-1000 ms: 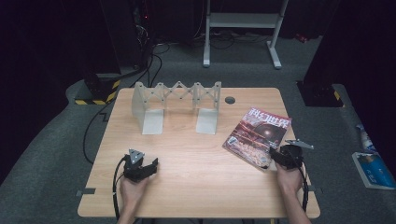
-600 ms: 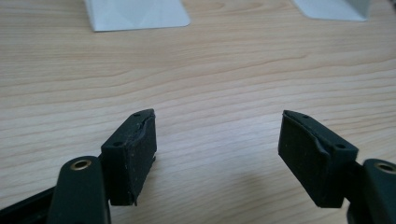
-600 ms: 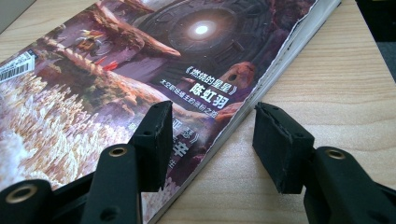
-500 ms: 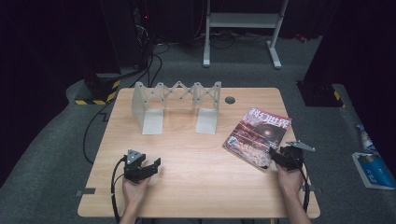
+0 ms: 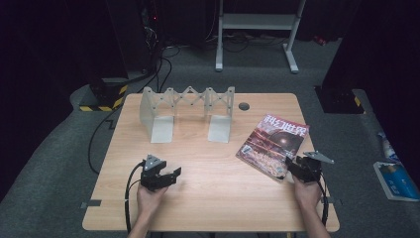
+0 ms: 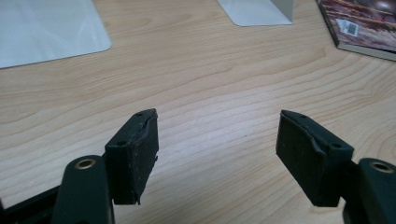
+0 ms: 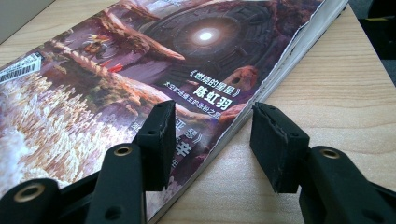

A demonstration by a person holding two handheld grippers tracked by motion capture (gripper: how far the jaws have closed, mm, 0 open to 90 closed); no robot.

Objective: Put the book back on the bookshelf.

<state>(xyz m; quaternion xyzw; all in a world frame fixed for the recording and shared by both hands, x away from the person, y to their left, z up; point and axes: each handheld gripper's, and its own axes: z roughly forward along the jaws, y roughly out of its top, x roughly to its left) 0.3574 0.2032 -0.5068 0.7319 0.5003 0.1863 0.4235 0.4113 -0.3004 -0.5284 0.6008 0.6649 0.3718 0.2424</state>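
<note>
Reaching for the magazine (image 5: 273, 145) is my job right now, and my right gripper (image 5: 298, 167) is the one to do it. It sits right at the near corner of the magazine, while my left gripper (image 5: 163, 177) is far off on the other side of the table (image 5: 208, 208), over bare wood. In the right gripper view, the magazine (image 7: 140, 79) lies flat and its long side runs away from me, up and to the right. That edge passes just between my two black fingers (image 7: 159, 140): one finger is over the cover and the other is over the wood beside it. My right jaws have just closed a little, but they are still apart and do not pinch the magazine yet. I think I need to tip down and slide one finger under that edge before I squeeze. My left jaws (image 6: 219, 144) are spread wide too and hold nothing. They have also closed a tiny bit. The cover has Chinese writing on it. Near my fingers I can read 陈虹羽 in white, with a smaller line above it that I cannot read for sure. Big red letters sit at the far end, too small to read. A white barcode label (image 7: 21, 67) is on the left edge.
</note>
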